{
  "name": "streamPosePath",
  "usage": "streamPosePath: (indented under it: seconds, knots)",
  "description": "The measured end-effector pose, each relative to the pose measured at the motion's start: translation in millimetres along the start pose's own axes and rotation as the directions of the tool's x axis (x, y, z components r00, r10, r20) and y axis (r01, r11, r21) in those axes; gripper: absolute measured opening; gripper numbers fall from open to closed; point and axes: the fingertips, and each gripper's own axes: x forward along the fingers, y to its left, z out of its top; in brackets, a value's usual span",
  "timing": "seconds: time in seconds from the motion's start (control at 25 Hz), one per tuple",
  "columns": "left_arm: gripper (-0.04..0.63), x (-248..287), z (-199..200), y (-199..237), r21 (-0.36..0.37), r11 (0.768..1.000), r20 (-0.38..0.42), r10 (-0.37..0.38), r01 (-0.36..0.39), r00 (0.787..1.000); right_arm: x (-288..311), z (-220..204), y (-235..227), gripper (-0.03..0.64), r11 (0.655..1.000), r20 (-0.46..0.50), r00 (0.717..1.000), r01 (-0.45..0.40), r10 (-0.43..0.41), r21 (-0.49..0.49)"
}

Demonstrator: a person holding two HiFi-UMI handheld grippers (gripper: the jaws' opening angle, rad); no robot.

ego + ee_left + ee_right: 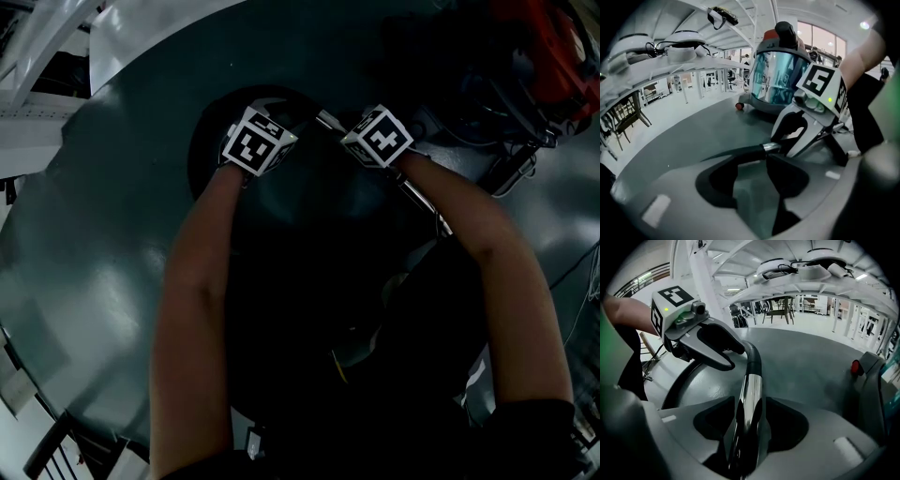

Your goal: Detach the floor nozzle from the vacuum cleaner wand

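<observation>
Lower centre, right gripper (751,430) gapes wide around the chrome wand (750,394), unclamped; left gripper (752,185) open and empty, below the wand's black end (740,153)

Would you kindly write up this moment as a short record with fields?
Left gripper: open, nothing between its jaws
Right gripper: open, jaws either side of the wand
Wand: chrome tube, black end toward left gripper
Vacuum canister: standing on grey floor beyond
Floor nozzle: not clearly made out
</observation>
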Motion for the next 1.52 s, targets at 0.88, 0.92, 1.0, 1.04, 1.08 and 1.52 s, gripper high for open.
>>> streamPosePath:
  seconds: [0.88, 0.92, 1.0, 1.04, 1.08, 1.52]
  knots:
    - [0.249, -9.2, 20.3, 22.2, 0.251, 0.957, 0.034, 0.143, -0.147, 0.989, -17.2, 2.1, -8.5, 0.17, 0.999, -0.111, 0.993, 0.046, -0.042, 0.029]
    - [0.25, -9.7, 21.3, 22.6, 0.262, 0.953, 0.035, 0.15, -0.154, 0.988, -18.5, 2.8, -8.1, 0.17, 0.999, -0.112, 0.993, 0.048, -0.045, 0.024]
    - [0.255, -10.0, 22.5, 22.2, 0.301, 0.938, 0.038, 0.167, -0.171, 0.985, -21.5, 3.4, -6.5, 0.172, 0.999, -0.118, 0.992, 0.041, -0.038, 0.024]
    - [0.259, -10.2, 23.2, 21.5, 0.328, 0.928, 0.041, 0.173, -0.177, 0.984, -23.5, 3.7, -6.9, 0.172, 0.999, -0.121, 0.992, 0.038, -0.034, 0.027]
    - [0.267, -10.7, 24.1, 20.7, 0.358, 0.916, 0.045, 0.176, -0.181, 0.983, -25.8, 4.1, -7.8, 0.172, 0.999, -0.125, 0.992, 0.035, -0.031, 0.032]
    - [0.267, -6.6, 32.4, 2.3, 0.652, 0.746, 0.02, 0.164, -0.137, 0.986, -33.9, 8.0, 8.4, 0.172, 0.998, -0.16, 0.986, -0.04, 0.047, 0.048]
